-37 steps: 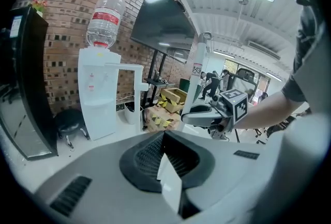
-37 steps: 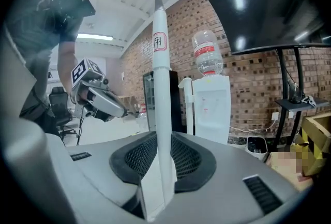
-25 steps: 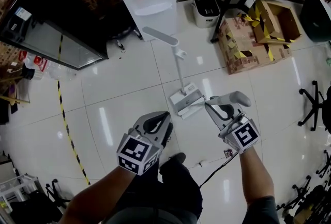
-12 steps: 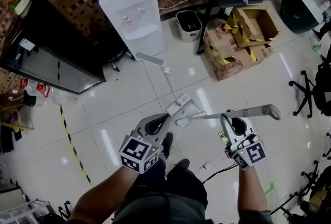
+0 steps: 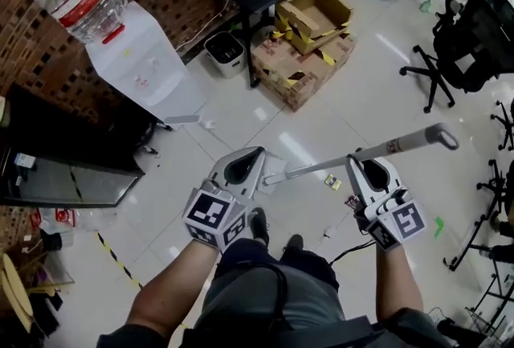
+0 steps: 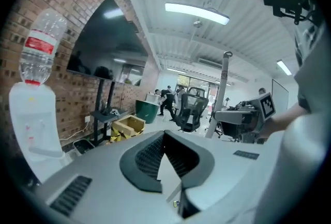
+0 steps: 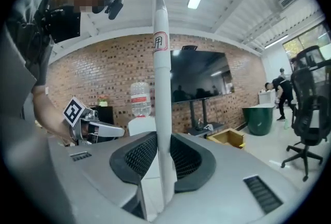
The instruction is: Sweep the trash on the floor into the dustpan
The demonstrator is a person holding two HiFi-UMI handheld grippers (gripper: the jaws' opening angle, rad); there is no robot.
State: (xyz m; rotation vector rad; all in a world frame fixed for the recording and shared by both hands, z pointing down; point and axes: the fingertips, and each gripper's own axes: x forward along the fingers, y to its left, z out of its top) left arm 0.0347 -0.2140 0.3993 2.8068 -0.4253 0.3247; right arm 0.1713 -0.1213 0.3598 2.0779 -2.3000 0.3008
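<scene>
My right gripper (image 5: 359,159) is shut on a long grey broom handle (image 5: 377,150), which slants from the upper right down to the left and passes behind my left gripper (image 5: 257,153). In the right gripper view the handle (image 7: 161,88) stands upright between the pads. The left gripper (image 6: 164,134) is shut with nothing in it. A white piece, either the dustpan or the broom head (image 5: 274,165), shows just right of the left gripper. Small trash scraps (image 5: 332,182) lie on the white tiles between the grippers, with one more scrap (image 5: 351,200) by the right gripper. The dustpan's white upright handle (image 5: 181,120) pokes out near the dispenser.
A water dispenser (image 5: 144,57) stands at the brick wall, with a small white bin (image 5: 226,49) and taped cardboard boxes (image 5: 301,57) to its right. Office chairs (image 5: 454,41) fill the right side. A black cabinet (image 5: 48,178) is at left. A cable (image 5: 341,251) runs by my feet.
The head view has swung up and to the right. The right gripper has tipped the handle so it now reaches out far to the right. The left gripper stays shut.
</scene>
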